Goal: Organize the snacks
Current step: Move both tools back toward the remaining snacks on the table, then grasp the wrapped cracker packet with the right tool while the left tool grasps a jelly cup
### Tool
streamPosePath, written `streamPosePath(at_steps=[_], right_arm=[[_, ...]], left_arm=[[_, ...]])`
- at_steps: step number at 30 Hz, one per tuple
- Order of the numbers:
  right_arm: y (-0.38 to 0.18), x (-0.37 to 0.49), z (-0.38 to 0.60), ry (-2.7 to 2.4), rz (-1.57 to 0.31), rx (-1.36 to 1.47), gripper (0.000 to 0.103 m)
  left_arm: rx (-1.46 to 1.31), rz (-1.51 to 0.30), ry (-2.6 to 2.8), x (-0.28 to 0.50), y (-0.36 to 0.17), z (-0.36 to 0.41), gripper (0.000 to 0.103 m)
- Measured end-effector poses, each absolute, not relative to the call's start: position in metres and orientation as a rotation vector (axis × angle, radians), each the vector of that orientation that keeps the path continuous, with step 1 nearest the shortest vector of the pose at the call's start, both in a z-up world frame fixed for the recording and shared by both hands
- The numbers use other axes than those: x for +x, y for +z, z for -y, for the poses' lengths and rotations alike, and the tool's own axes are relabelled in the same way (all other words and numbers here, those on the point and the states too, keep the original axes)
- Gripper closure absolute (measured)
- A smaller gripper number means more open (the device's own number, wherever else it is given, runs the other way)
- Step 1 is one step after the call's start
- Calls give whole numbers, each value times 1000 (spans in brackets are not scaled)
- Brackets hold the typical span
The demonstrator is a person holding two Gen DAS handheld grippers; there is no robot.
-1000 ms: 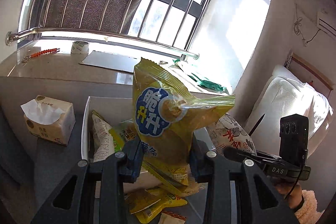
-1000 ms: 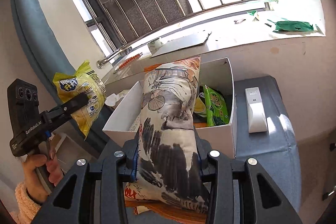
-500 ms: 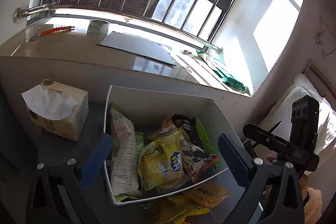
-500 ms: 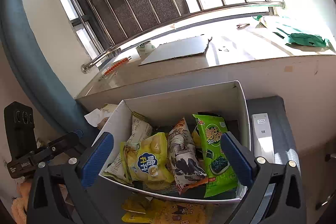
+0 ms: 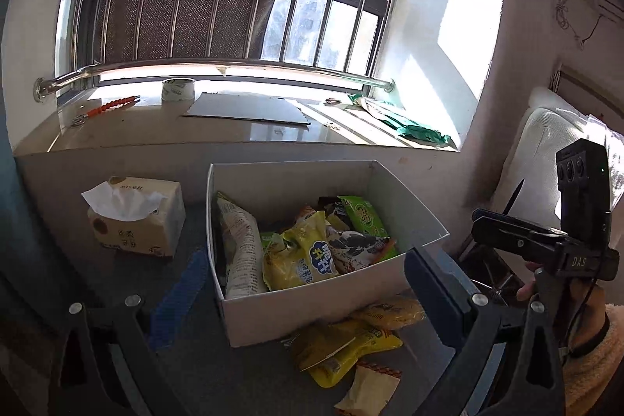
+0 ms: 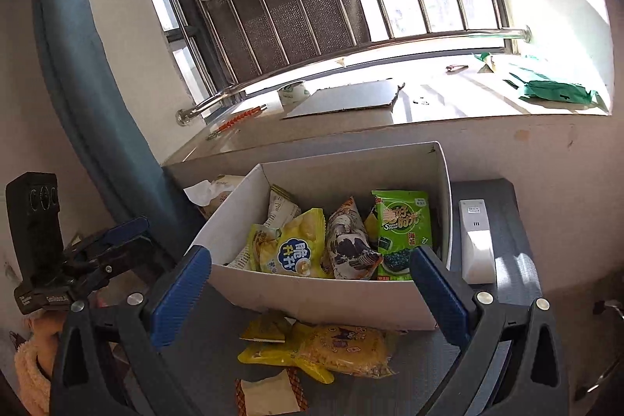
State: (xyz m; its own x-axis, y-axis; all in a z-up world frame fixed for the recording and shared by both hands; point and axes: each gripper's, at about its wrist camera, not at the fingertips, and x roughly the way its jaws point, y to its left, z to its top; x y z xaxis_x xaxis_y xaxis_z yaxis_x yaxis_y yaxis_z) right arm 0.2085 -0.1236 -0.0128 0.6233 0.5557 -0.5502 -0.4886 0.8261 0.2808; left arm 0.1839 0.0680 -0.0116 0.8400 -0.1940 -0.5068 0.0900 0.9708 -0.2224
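While crinkled, the yellow snack bag (image 5: 302, 260) lies in the white box (image 5: 312, 310).

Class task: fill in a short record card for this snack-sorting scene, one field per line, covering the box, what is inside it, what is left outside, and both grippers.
Box: white box, open top, on the grey table
Inside: yellow bag, ink-print bag, green seaweed pack
Outside, in front: yellow packs
Beside box: tissue box, white remote
Left gripper: open, holding nothing
Right gripper: open, holding nothing
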Motion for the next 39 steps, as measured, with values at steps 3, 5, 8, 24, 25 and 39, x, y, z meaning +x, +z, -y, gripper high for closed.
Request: streamPosePath(at_steps=[3, 5, 8, 24, 25, 39], right_arm=[[-19, 181, 134, 603, -658, 91, 0], [-23, 163, 142, 613, -658, 94, 0], [-31, 137, 155, 616, -661, 122, 0], [-98, 63, 147, 600, -779, 8, 0], [-102, 66, 140, 611, -793, -15, 0], [-153, 139, 26, 703, -1029, -340, 0]], left_arm=[[-215, -533, -155, 160, -17, -65, 0], [-240, -506, -168, 142, -20, -63, 0], [-288, -484, -161, 116, -27, -60, 0], [-292, -542, -138, 40, -67, -40, 0], [-289, -550, -139, 39, -69, -40, 0], [-311, -610, -138, 22, -90, -54, 0]])
